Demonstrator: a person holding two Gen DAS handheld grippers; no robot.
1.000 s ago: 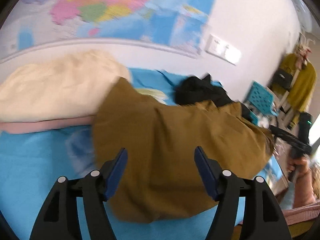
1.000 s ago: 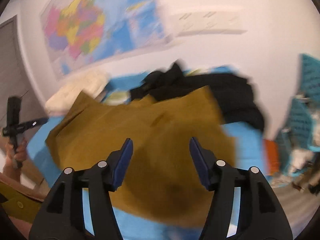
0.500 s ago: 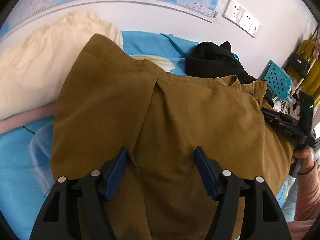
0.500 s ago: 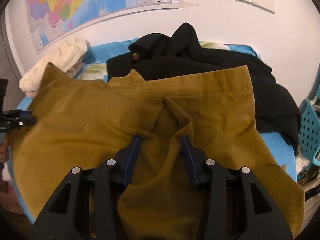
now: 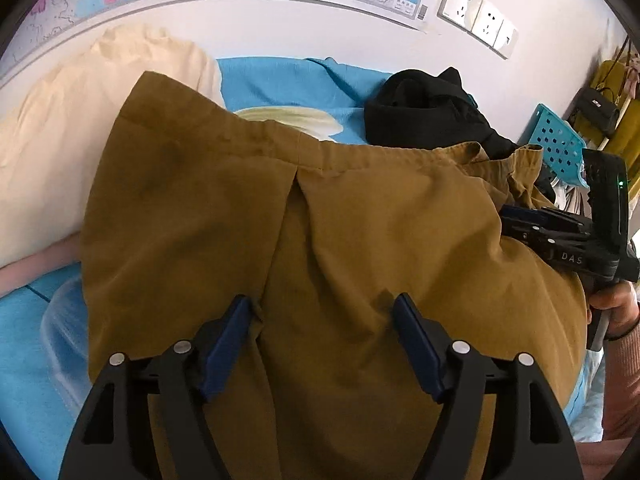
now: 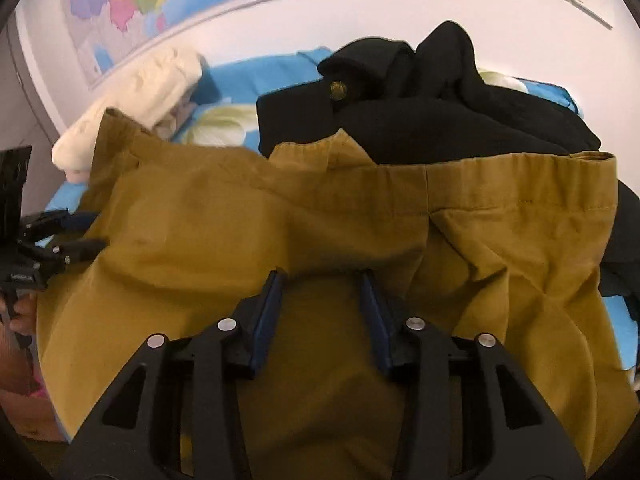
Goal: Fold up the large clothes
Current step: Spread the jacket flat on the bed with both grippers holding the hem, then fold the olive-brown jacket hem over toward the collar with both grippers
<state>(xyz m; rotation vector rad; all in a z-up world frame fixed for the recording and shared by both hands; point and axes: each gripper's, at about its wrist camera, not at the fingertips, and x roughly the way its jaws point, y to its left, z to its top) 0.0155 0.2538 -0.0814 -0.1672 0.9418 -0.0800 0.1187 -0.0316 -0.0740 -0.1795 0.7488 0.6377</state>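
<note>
- Left wrist view: the mustard-brown cotton garment (image 5: 320, 248) lies spread on the bed's blue sheet (image 5: 288, 80), its long axis running left to right. Its gathered waistband edge points away, toward the wall.
- The left hand-held gripper (image 5: 322, 320) hangs over the cloth with its jaws well apart and opening; fabric lies under the gap, unpinched.
- A cream folded blanket (image 5: 60, 140) lies at left, and a black crumpled garment (image 5: 424, 116) behind.
- Right wrist view: the right hand-held gripper (image 6: 322, 292) is low on the mustard cloth, jaws closing, a bulge of fabric between the pads. I cannot tell whether they press it.
- The waistband again faces the wall, partly overlapping the black garment.
</note>
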